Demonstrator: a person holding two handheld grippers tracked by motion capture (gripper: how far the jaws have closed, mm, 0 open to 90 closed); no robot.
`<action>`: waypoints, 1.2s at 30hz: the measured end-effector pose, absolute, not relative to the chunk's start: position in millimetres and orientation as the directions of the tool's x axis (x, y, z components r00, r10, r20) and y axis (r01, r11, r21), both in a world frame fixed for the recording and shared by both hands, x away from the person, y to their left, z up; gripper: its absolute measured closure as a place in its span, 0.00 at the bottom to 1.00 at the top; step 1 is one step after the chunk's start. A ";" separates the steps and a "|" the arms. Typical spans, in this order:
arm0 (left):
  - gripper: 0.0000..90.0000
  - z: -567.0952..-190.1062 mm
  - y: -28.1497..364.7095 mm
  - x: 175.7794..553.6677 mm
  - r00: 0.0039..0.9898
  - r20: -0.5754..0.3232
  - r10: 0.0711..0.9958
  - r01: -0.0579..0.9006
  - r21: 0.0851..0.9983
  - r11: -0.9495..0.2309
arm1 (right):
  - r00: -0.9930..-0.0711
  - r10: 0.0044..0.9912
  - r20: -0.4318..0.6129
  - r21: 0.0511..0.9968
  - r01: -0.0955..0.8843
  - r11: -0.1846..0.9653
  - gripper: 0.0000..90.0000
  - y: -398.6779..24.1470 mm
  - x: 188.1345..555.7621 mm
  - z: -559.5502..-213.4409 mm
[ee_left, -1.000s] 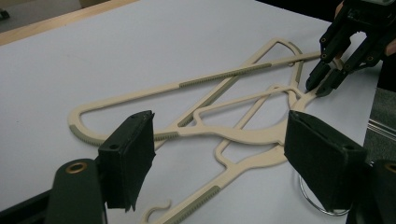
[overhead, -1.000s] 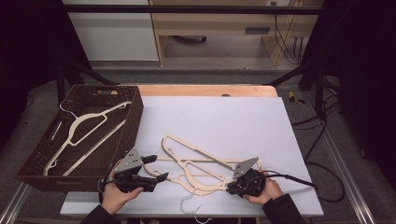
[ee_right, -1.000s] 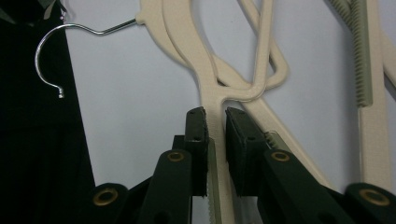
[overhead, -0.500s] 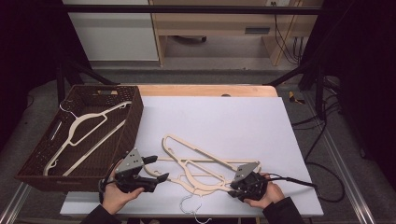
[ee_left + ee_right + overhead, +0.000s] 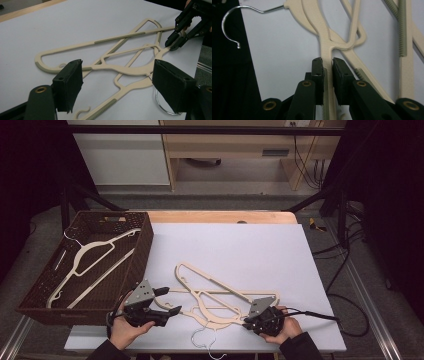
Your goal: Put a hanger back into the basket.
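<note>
I am clamping the right tool (image 5: 327, 65) on one thin arm of the light, stiff, slippery hanger (image 5: 212, 306) lying tangled near the front edge of the surface (image 5: 240, 250), while my left tool (image 5: 167, 301) is waiting apart.

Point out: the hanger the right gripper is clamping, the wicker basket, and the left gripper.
clamped hanger (image 5: 329, 53), right gripper view, arm just above the jaws
wicker basket (image 5: 145, 245), high view, right wall
left gripper (image 5: 169, 301), high view, between its open jaws
</note>
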State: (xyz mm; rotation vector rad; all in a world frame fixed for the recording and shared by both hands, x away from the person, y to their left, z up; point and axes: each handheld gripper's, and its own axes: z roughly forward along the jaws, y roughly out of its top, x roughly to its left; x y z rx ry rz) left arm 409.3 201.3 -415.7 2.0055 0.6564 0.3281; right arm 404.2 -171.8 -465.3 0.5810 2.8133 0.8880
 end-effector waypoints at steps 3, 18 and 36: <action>0.27 -415.5 201.8 409.6 0.819 -0.040 0.572 0.314 0.866 -0.389 | -0.915 0.403 -0.002 0.581 0.327 0.745 0.89 -171.6 405.6 -464.8; 0.30 -422.0 177.1 403.6 0.847 -0.095 0.524 0.353 0.837 -0.419 | -0.906 0.418 0.073 0.663 0.357 0.658 0.89 -179.1 408.8 -448.3; 0.65 -456.8 123.5 401.4 0.838 -0.166 0.520 0.458 0.733 -0.503 | -0.902 0.425 0.074 0.656 0.365 0.661 0.89 -177.7 408.4 -448.7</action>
